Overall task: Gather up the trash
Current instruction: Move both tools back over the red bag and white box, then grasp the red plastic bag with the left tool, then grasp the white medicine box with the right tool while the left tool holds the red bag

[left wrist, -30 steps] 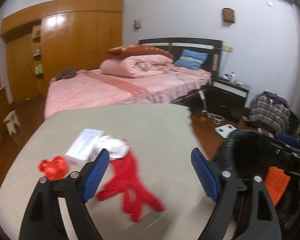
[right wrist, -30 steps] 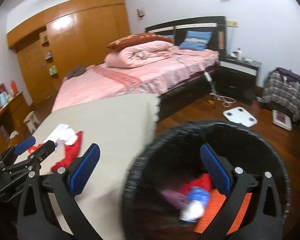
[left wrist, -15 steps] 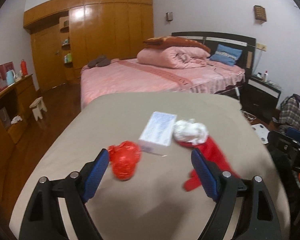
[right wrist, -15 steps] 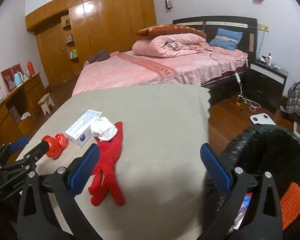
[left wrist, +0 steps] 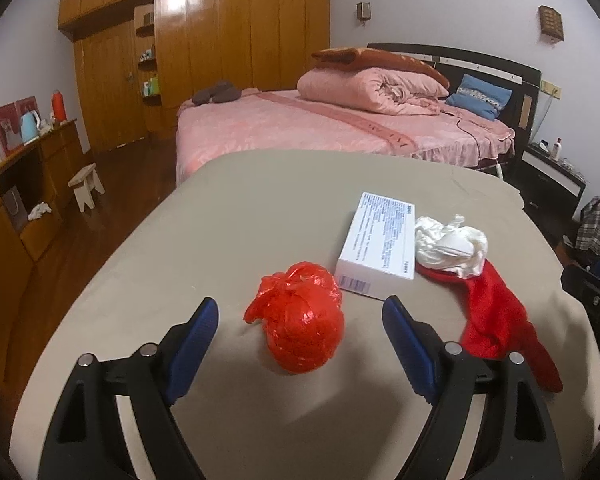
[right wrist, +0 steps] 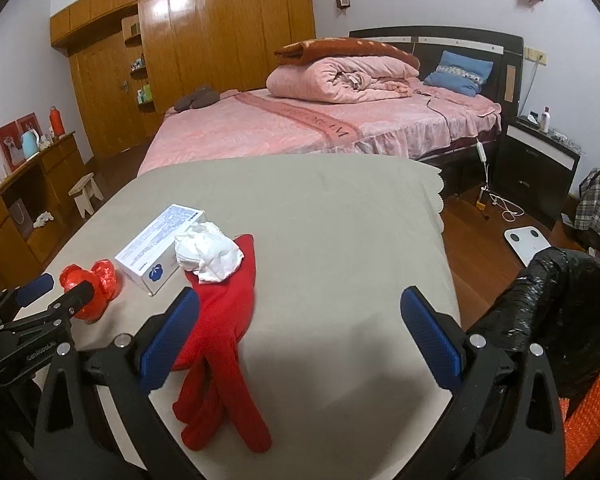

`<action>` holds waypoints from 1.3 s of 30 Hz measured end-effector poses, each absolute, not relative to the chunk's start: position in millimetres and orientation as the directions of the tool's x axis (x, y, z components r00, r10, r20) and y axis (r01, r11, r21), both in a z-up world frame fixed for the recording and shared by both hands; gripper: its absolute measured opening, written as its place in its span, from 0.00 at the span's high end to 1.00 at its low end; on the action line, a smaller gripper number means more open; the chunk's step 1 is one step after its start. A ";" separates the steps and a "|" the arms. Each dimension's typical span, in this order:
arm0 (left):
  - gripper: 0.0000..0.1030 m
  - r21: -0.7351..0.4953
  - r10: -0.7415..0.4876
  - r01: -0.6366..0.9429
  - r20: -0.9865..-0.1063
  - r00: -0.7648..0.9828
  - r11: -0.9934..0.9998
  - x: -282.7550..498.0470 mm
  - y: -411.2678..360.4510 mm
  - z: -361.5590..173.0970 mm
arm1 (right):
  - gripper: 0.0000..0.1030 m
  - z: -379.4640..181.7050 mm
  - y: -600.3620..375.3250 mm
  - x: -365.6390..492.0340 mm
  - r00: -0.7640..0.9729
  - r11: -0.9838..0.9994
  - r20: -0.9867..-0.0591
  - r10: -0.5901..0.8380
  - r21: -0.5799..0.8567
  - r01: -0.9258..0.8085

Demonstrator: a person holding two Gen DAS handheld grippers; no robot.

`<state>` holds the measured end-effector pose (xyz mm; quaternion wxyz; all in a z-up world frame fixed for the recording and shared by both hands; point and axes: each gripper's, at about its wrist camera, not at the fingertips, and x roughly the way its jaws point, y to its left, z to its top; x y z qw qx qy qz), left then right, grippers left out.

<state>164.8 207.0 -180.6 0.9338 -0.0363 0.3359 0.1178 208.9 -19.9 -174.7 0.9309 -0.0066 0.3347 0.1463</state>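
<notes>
A crumpled red plastic bag (left wrist: 300, 320) lies on the beige table (left wrist: 240, 208), between the fingers of my open left gripper (left wrist: 300, 344). Beside it lie a white box (left wrist: 380, 244), a white crumpled wad (left wrist: 450, 246) and a red glove (left wrist: 496, 320). In the right wrist view, my open, empty right gripper (right wrist: 300, 332) hovers over the table with its left finger above the red glove (right wrist: 220, 340). The white wad (right wrist: 208, 254), the box (right wrist: 160, 248) and the red bag (right wrist: 96, 288) lie to its left. The bin with a black liner (right wrist: 560, 300) stands at the right.
A pink bed (right wrist: 320, 124) stands beyond the table. A wooden wardrobe (left wrist: 220, 48) lines the back wall. A desk (left wrist: 24, 184) and a small stool (left wrist: 87, 184) stand at the left. A nightstand (right wrist: 540, 164), a white scale (right wrist: 526, 242) and an orange mat (right wrist: 588, 420) are at the right.
Both grippers have swung left, away from the bin and over the table. My left gripper now straddles the red bag; the bin has slid to the right edge of the right view.
</notes>
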 end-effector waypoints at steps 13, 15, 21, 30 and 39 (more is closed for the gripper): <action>0.38 -0.004 0.157 -0.228 -0.716 0.681 0.974 190.8 219.5 -198.5 | 0.05 -189.1 -13.2 216.2 0.709 0.955 -0.652 0.269 0.086 -0.283; 0.46 -0.005 0.147 -0.221 -0.730 0.668 0.975 192.9 219.9 -201.6 | 0.05 -190.0 -12.3 216.6 0.706 0.955 -0.655 0.269 0.085 -0.285; 0.64 -0.014 0.120 -0.192 -0.736 0.666 0.981 193.6 218.5 -203.4 | 0.05 -190.5 -11.7 216.7 0.703 0.954 -0.658 0.270 0.084 -0.287; 0.66 -0.018 0.147 -0.220 -0.691 0.708 0.975 185.4 239.2 -188.8 | 0.05 -178.8 7.9 219.0 0.712 0.947 -0.636 0.298 0.104 -0.304; 0.66 -0.011 0.175 -0.254 -0.697 0.695 0.967 182.5 280.0 -190.4 | 0.05 -168.1 65.9 222.5 0.695 0.924 -0.624 0.357 0.126 -0.361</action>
